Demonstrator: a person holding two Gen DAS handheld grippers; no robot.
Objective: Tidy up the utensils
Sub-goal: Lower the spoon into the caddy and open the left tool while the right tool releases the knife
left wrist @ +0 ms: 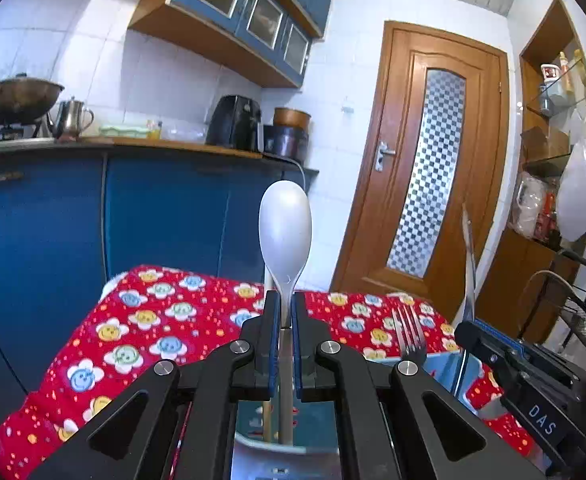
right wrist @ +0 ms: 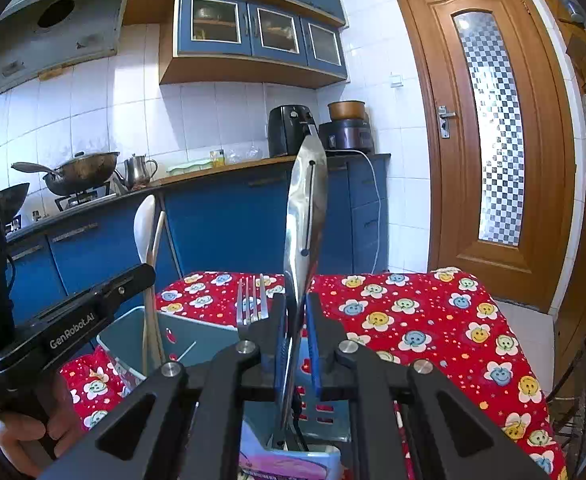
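My left gripper [left wrist: 286,312] is shut on the neck of a silver spoon [left wrist: 285,228], bowl pointing up, its handle reaching down into a light-blue utensil holder [left wrist: 269,452]. A thin stick stands beside the spoon. My right gripper [right wrist: 295,316] is shut on a shiny steel peeler [right wrist: 307,204], held upright over another compartment of the holder [right wrist: 133,322]. A fork [right wrist: 252,300] stands in the holder, tines up; it also shows in the left wrist view [left wrist: 409,330]. The spoon shows in the right wrist view [right wrist: 144,220], with the left gripper's body [right wrist: 73,320] beside it.
The holder stands on a table with a red flowered cloth [right wrist: 433,320]. Blue kitchen cabinets [left wrist: 53,232] and a counter with a wok [right wrist: 81,170], kettle and air fryer [right wrist: 291,130] lie behind. A wooden door [right wrist: 489,120] is at right, a wire rack [left wrist: 577,308] beside the table.
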